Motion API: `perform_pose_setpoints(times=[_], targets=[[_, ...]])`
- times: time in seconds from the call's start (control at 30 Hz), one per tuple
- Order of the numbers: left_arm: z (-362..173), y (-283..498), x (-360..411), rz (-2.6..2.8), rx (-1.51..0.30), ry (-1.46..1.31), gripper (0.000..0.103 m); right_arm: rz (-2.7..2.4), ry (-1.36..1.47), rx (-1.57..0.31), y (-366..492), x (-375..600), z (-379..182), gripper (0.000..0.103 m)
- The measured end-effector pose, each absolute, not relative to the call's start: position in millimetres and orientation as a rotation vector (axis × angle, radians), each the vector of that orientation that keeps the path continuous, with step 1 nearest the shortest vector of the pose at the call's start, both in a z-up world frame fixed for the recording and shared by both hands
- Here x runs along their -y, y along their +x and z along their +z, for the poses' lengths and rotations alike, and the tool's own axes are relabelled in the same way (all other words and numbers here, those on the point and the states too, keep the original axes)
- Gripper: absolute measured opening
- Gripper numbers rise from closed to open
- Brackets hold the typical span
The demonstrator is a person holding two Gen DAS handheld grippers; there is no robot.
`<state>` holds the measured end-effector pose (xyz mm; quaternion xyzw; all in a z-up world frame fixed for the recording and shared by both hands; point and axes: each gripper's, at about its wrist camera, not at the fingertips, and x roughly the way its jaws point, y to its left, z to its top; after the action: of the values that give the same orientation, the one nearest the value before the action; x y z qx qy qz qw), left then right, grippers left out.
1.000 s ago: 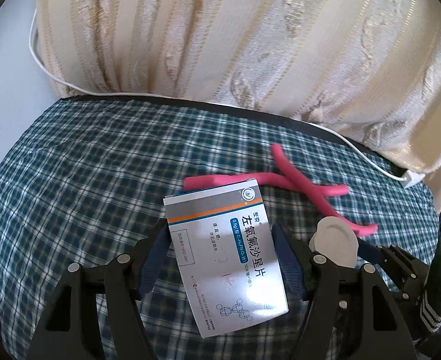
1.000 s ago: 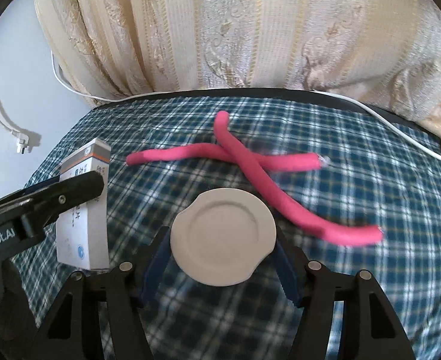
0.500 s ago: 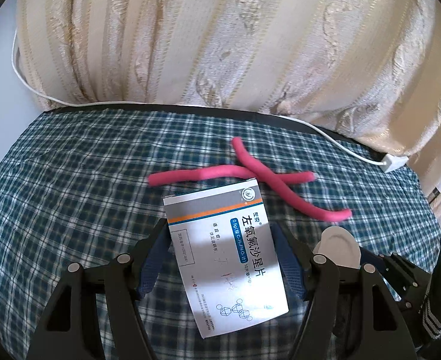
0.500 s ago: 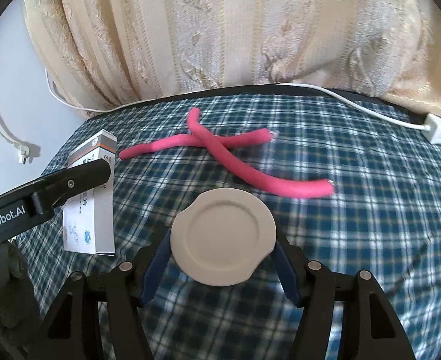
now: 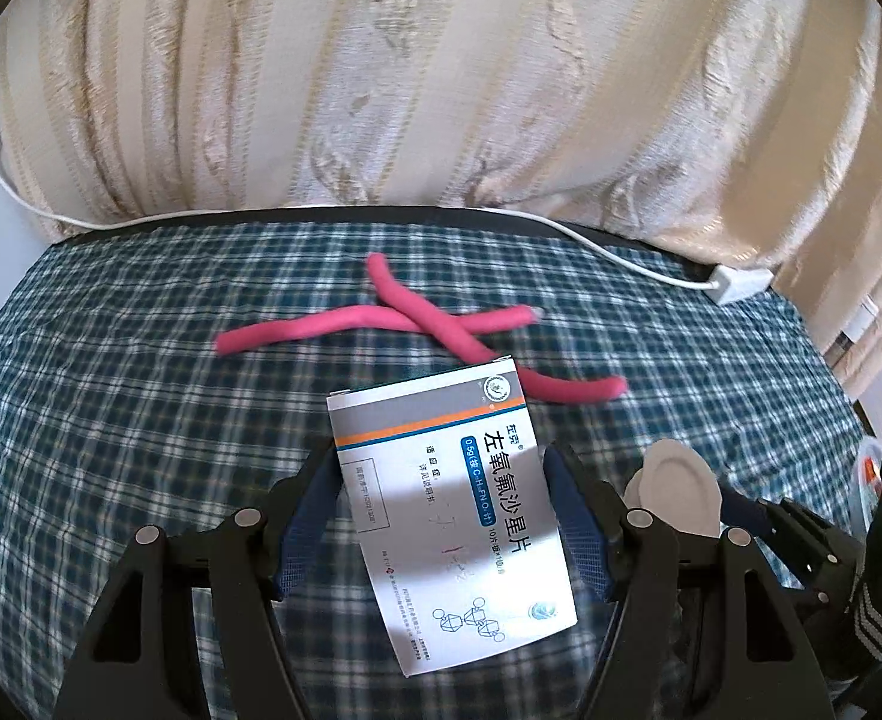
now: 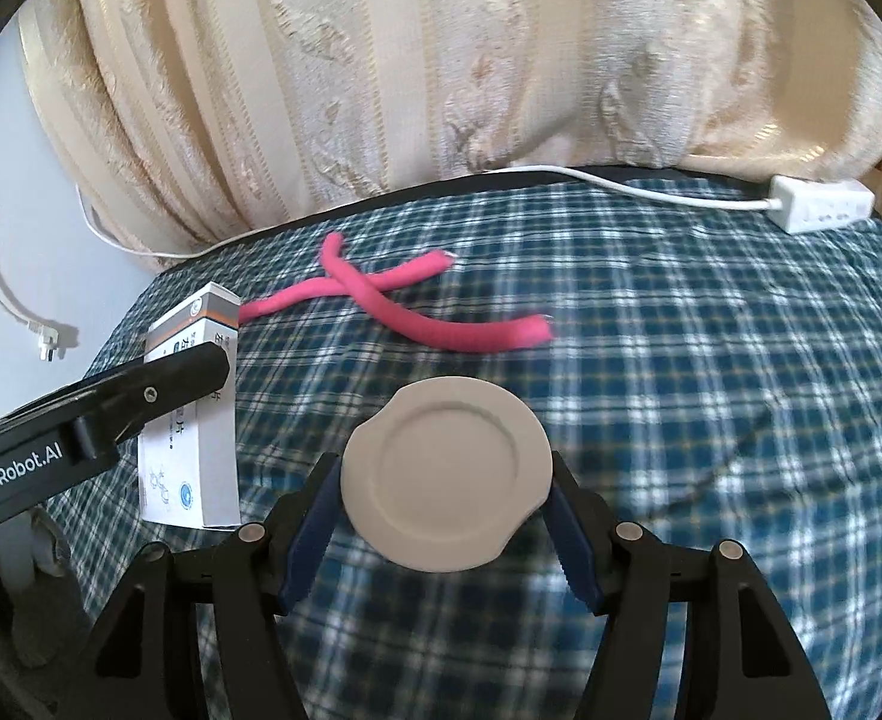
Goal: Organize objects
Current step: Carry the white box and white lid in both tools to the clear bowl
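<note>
"GenRobot.AI" lettering on left gripper point(image 6: 111, 414) arm

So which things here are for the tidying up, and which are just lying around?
For tidying:
- medicine box, in the left hand-held gripper
- small white plate, in the right hand-held gripper
- two crossed pink foam sticks

Just lying around:
- white power strip
- curtain
- checked cloth

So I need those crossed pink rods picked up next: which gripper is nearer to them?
Left, narrowly. The medicine box in the left gripper nearly reaches the pink rods. The right gripper, holding the white disc, sits further back.
</note>
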<state>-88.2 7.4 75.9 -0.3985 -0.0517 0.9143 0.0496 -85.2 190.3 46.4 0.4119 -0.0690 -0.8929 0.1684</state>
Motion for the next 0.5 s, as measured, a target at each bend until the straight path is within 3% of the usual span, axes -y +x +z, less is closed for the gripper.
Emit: perform_pose_setpoints(times=[0.5], targets=[[77, -71, -72, 2.706, 0.058, -1.2, 0.07, -2.638, 1.129, 0.329, -48, -265, 56, 0.068]])
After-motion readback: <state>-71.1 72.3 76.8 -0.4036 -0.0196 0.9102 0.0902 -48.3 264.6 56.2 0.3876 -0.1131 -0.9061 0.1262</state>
